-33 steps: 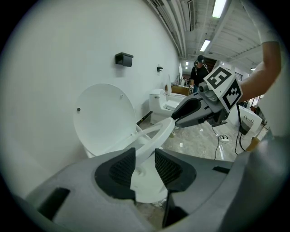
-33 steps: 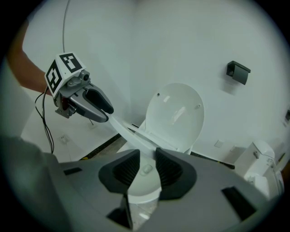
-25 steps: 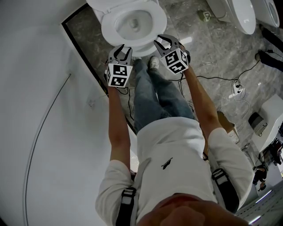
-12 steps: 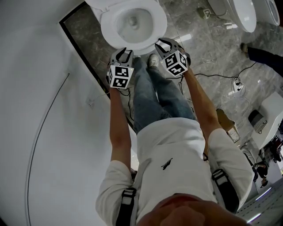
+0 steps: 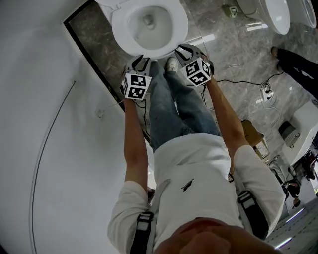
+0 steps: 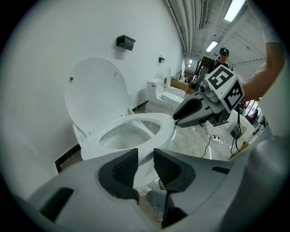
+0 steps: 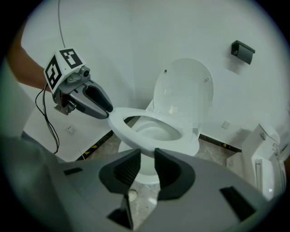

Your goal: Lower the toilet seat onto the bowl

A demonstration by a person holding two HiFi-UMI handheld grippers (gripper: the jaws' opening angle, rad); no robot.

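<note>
The white toilet seat (image 5: 178, 27) lies flat on the bowl (image 6: 149, 167). Its lid (image 6: 93, 93) stands upright against the wall. My left gripper (image 5: 140, 60) hovers just off the front left of the rim, its jaws a narrow gap apart with nothing between them (image 6: 146, 158). My right gripper (image 5: 185, 49) is at the front right of the rim, also narrowly open and empty (image 7: 147, 159). Neither touches the seat. Each gripper shows in the other's view: the right gripper (image 6: 192, 111) and the left gripper (image 7: 95, 102).
A white wall (image 5: 44, 99) runs along the left. The person's legs (image 5: 174, 104) stand right before the bowl. Cables (image 5: 248, 89) trail over the marble floor on the right, where other toilets (image 5: 276, 15) and boxes (image 5: 253, 136) stand. A second person is far right.
Both grippers stay at the front of the rim, drawn in slightly toward each other. The seat has not moved. A person's leg has come into view at the far right.
</note>
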